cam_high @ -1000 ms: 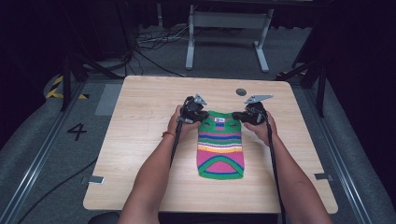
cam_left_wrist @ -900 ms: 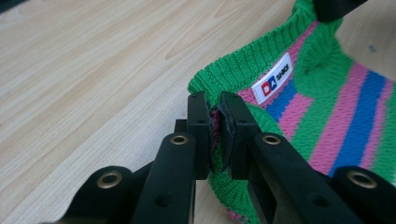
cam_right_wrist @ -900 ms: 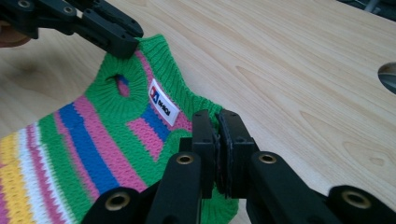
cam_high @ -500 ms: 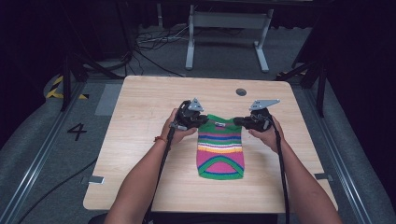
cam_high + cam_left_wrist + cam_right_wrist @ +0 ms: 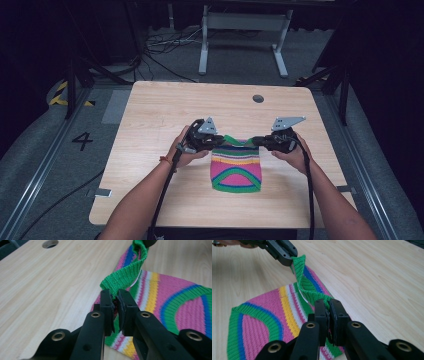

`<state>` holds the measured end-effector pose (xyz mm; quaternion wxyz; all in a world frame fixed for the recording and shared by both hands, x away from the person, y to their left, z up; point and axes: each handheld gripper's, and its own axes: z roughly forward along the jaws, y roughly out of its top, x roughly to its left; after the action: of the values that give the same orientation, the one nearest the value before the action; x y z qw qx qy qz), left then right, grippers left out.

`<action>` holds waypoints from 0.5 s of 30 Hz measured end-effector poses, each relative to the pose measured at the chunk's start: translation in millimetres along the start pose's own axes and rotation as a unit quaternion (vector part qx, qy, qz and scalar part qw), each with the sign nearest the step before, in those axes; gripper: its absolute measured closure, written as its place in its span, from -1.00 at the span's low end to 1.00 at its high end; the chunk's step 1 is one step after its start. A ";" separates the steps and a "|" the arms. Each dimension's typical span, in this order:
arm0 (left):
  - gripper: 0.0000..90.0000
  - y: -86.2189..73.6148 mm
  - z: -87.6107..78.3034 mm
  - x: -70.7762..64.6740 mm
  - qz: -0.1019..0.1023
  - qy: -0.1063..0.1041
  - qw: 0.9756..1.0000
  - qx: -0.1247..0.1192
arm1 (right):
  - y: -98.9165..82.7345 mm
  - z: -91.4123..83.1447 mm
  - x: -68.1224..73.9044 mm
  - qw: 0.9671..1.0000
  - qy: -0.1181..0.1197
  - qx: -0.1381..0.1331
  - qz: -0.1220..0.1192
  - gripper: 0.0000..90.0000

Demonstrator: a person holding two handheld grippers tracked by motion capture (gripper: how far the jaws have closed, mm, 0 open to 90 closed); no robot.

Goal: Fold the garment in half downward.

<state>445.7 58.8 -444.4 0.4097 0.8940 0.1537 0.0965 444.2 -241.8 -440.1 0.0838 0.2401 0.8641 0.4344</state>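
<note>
Low in the frame's centre, the striped knitted cloth [image 5: 236, 167] is seen on the table [image 5: 150, 125]. Its green far edge is clamped by the left gripper [image 5: 216, 142] and right gripper [image 5: 258, 142], slightly raised.

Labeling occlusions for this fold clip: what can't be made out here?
- Left tongs: the cloth corner they pinch is buried between the pads, left gripper view.
- Right tongs: same, right gripper view.
- Knit cloth: underside hidden against the table.
- High view: pads too small to see.
</note>
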 end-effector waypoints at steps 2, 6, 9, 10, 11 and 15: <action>0.84 -0.9 0.1 -3.1 0.002 -0.004 1.000 0.000 | -1.1 -0.4 2.2 1.000 0.001 0.001 -0.002 0.90; 0.84 -6.0 -0.5 -12.3 0.008 -0.013 1.000 0.003 | -6.6 -3.0 11.3 1.000 0.014 0.008 -0.012 0.90; 0.84 -11.6 -1.3 -17.6 0.010 -0.020 1.000 0.007 | -11.6 -3.8 19.9 0.999 0.023 0.018 -0.022 0.89; 0.83 -13.6 -1.4 -19.0 0.008 -0.021 1.000 0.008 | -12.9 -4.1 21.9 0.999 0.026 0.020 -0.024 0.89; 0.82 -15.5 -1.5 -20.9 0.005 -0.021 1.000 0.009 | -14.8 -4.2 24.5 0.999 0.033 0.023 -0.023 0.89; 0.81 -21.8 -0.2 -32.3 0.009 -0.032 0.999 0.014 | -19.9 -4.7 35.1 0.998 0.045 0.038 -0.036 0.88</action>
<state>411.2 61.0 -462.3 0.4006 0.9038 0.1337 0.0694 405.2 -238.1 -450.7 0.0516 0.1925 0.8909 0.4081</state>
